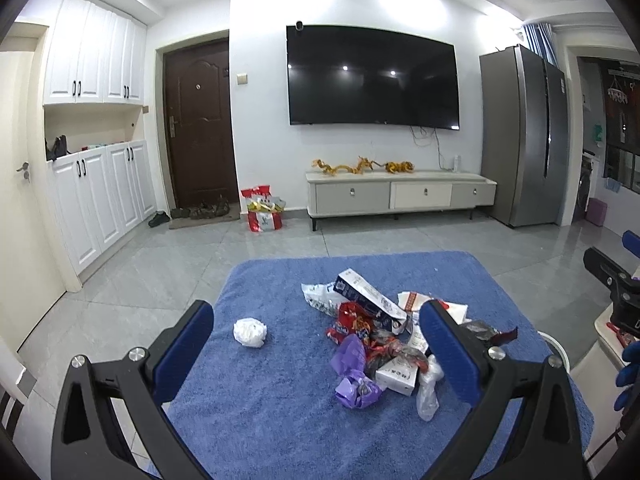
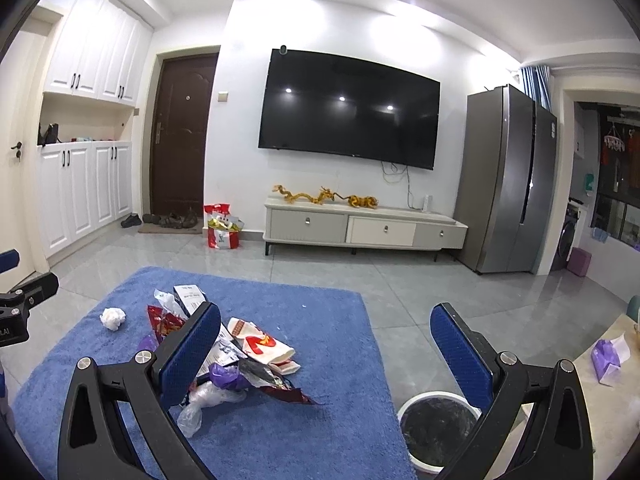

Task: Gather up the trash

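A heap of trash [image 1: 380, 340] lies on a blue cloth-covered table [image 1: 280, 420]: a dark carton, red snack wrappers, a purple bag, clear plastic, a small white box. A crumpled white paper ball [image 1: 250, 332] sits apart to the left. My left gripper [image 1: 316, 344] hovers open over the near side of the heap, nothing between its fingers. My right gripper [image 2: 326, 348] is open above the table's right edge; its left finger [image 2: 192, 356] hides part of the trash heap [image 2: 240, 356]. The paper ball [image 2: 113, 318] shows at far left. A white-rimmed bin [image 2: 436, 436] stands low right.
Grey tiled floor surrounds the table. A TV stand [image 1: 400, 194] and wall TV [image 1: 372, 80] are ahead, a fridge [image 1: 524, 136] to the right, white cabinets [image 1: 96, 184] to the left. A red bag [image 1: 262, 208] stands by the door. A purple tissue pack [image 2: 608, 356] lies on a side surface.
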`<act>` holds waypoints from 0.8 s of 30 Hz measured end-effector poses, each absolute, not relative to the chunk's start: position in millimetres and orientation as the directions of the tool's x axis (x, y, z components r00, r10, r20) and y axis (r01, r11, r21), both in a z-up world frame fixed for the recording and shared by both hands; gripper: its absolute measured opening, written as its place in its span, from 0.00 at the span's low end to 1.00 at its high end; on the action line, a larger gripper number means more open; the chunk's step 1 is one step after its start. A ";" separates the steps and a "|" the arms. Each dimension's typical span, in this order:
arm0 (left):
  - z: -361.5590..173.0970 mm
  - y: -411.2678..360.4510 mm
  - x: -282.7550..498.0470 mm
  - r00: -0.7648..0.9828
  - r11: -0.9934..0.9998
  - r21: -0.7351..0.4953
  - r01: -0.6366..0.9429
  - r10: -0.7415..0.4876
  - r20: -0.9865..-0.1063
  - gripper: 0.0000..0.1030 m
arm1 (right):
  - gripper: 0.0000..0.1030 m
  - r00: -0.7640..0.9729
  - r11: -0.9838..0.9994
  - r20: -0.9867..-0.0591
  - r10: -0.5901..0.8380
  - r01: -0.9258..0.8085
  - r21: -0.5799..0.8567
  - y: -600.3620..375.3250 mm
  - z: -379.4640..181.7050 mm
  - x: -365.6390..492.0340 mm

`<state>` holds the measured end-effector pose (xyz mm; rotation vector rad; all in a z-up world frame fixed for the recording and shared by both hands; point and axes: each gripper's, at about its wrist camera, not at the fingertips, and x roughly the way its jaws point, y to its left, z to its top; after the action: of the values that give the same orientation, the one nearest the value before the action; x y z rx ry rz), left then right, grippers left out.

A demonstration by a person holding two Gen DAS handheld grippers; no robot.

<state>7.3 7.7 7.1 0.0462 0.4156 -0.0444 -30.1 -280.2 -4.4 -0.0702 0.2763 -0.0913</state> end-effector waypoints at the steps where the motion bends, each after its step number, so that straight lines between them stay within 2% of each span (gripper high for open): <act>1: 7.3 8.5 7.2 0.912 0.998 0.033 0.054 -0.036 -0.408 1.00 | 1.00 0.960 0.994 -0.266 -0.093 0.074 -0.078 -280.4 -4.4 -29.8; 10: 8.8 16.0 0.5 0.914 0.999 0.034 0.019 -0.003 -0.406 1.00 | 1.00 0.963 0.998 -0.268 -0.036 0.021 -0.059 -278.0 -7.6 -22.4; 15: 9.1 25.0 4.2 0.907 1.000 0.021 0.021 -0.010 -0.422 1.00 | 1.00 0.955 0.999 -0.297 -0.014 0.003 -0.036 -281.6 -12.0 -20.7; 19: 6.2 31.3 5.0 0.906 0.999 0.003 0.036 -0.031 -0.422 1.00 | 0.99 0.959 1.000 -0.282 0.003 -0.006 -0.011 -285.4 -9.2 -24.8; 21: 5.1 33.0 7.6 0.902 0.999 -0.006 0.049 -0.047 -0.428 1.00 | 0.97 0.963 1.000 -0.269 0.015 -0.015 0.001 -288.0 -6.4 -27.3; 24: -6.3 34.6 12.6 0.890 0.997 -0.014 0.076 -0.074 -0.450 1.00 | 0.89 0.962 0.999 -0.271 0.040 -0.038 0.013 -289.7 -7.4 -27.3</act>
<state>12.6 34.6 -6.3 0.0045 0.4676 -0.0783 -27.3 -289.7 -7.4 0.0074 0.2743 0.0399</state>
